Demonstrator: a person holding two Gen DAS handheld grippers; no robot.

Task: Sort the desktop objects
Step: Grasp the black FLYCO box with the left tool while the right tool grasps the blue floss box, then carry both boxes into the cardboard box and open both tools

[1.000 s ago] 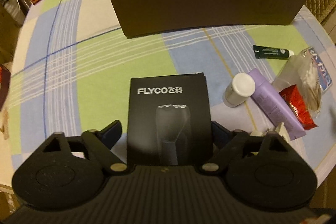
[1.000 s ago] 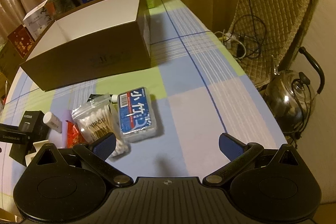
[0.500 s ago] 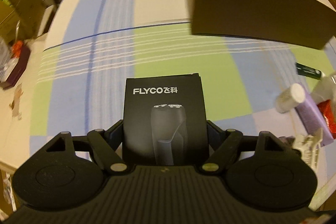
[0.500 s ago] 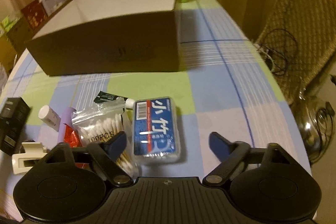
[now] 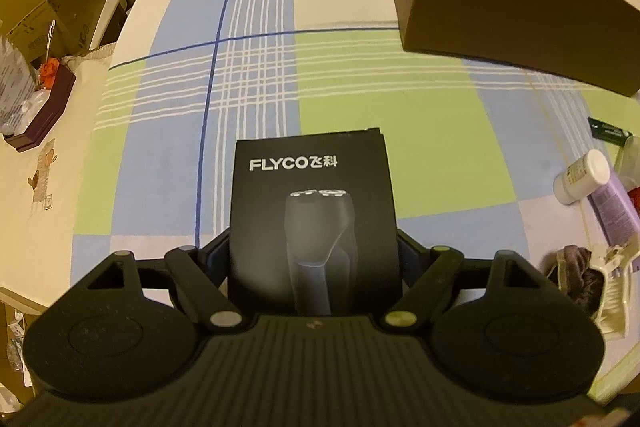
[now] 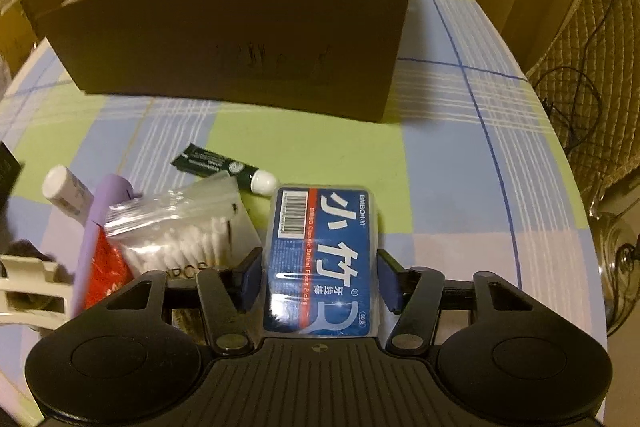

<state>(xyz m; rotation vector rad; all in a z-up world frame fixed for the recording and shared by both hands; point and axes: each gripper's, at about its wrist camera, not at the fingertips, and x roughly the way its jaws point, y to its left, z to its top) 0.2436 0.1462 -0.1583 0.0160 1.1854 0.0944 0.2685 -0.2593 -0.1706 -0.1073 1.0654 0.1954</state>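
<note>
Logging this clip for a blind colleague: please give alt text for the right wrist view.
The right gripper straddles a blue dental floss pick box on a plaid tablecloth. Left of it lie a cotton swab bag and a green tube; behind stands a brown cardboard box.

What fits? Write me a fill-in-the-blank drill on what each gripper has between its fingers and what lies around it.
1. The left gripper is closed on a black cardboard box printed with the brand word ____.
2. The right gripper has its fingers on either side of a flat ____ plastic case of dental floss picks.
3. The dark green tube has a ____ cap.
4. The clear bag holds cotton ____.

Missing words: FLYCO; blue; white; swabs
</note>
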